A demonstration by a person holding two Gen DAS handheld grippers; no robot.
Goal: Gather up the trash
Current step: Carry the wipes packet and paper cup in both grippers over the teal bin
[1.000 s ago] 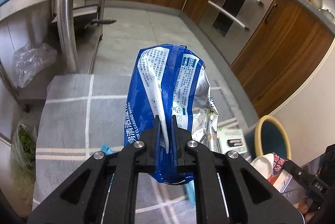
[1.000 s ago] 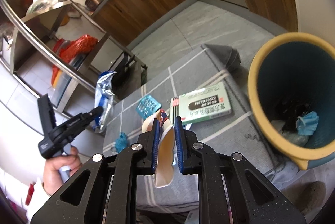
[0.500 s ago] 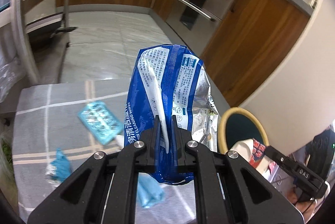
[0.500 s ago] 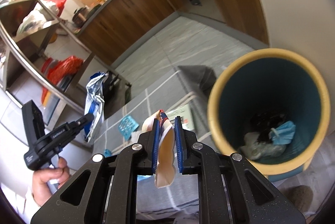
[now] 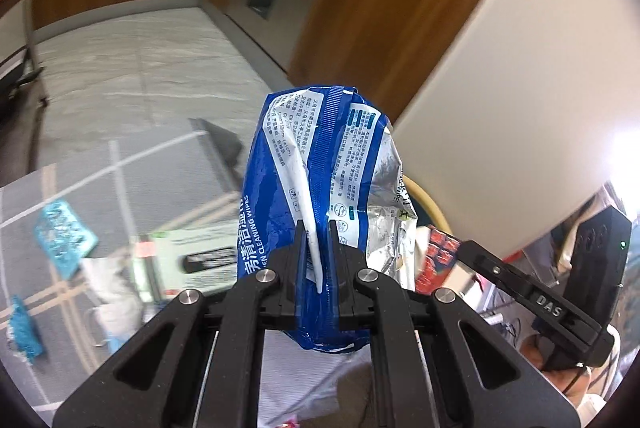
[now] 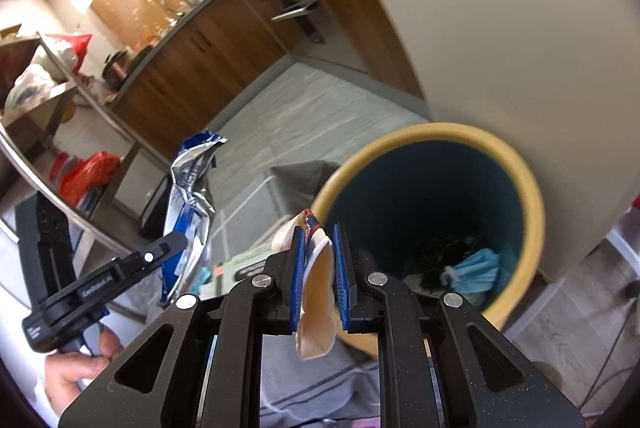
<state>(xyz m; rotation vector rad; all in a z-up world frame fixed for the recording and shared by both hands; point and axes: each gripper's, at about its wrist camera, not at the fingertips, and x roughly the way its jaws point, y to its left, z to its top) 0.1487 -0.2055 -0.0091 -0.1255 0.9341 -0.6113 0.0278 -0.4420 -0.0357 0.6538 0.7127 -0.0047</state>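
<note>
**Both claws loaded beside the bin**

The left gripper (image 5: pixel 316 260) is clamped on a crumpled blue-and-silver foil cleaning-wipes packet (image 5: pixel 324 168), which stands up between its jaws. The right gripper (image 6: pixel 318 268) pinches a flattened cream paper cup with red-and-blue print (image 6: pixel 318 292), held just beside the yellow rim of the round teal waste bin (image 6: pixel 528 188). Inside the bin lies a pale blue face mask (image 6: pixel 476 268). On the grey checked rug (image 5: pixel 80 164) rest a white-and-green flat box (image 5: pixel 192 256) and a turquoise blister pack (image 5: pixel 64 236).
</note>
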